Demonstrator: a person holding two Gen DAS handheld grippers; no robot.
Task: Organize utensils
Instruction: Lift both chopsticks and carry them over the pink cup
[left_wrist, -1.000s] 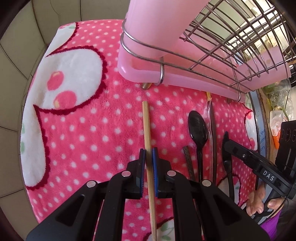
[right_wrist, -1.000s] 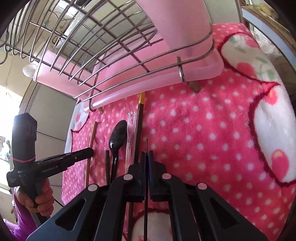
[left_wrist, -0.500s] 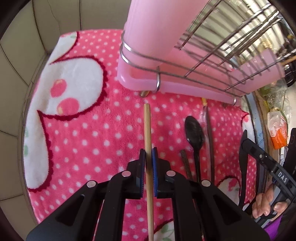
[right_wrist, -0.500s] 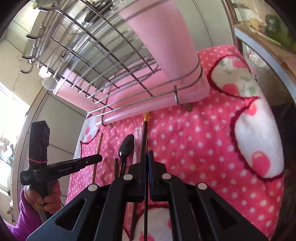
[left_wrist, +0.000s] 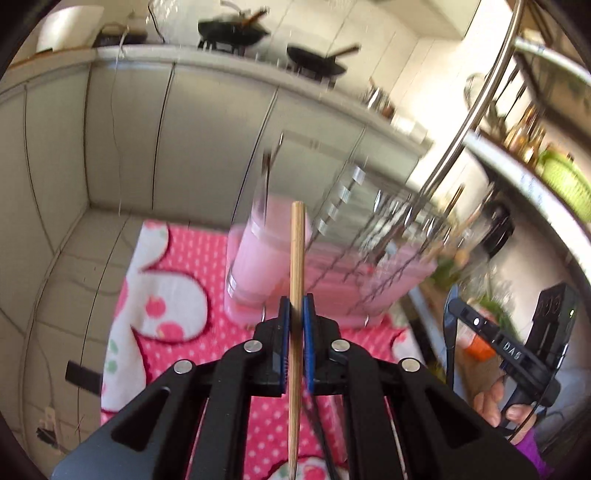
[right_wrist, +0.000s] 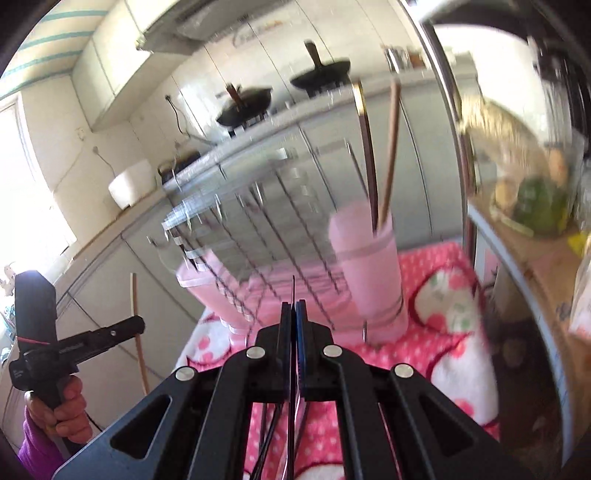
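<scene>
My left gripper (left_wrist: 296, 301) is shut on a light wooden chopstick (left_wrist: 296, 258), held up in the air and pointing at the pink utensil cup (left_wrist: 255, 258) on the wire dish rack (left_wrist: 369, 229). My right gripper (right_wrist: 293, 306) is shut on a thin dark utensil (right_wrist: 293, 291), also lifted, in front of the rack (right_wrist: 258, 221). The pink cup (right_wrist: 369, 266) holds two upright utensils (right_wrist: 388, 147). The left gripper with its chopstick (right_wrist: 136, 321) shows at the left of the right wrist view; the right gripper (left_wrist: 450, 306) shows at the right of the left wrist view.
A pink polka-dot towel (left_wrist: 177, 280) lies under the rack, with dark utensils (right_wrist: 269, 435) still lying on it. A shelf edge with jars (right_wrist: 524, 206) stands at the right. Kitchen cabinets and a stove with pans (left_wrist: 236, 29) are behind.
Both grippers have lifted off the towel and tilted upward, each carrying its utensil. The views now look over the rack toward the kitchen.
</scene>
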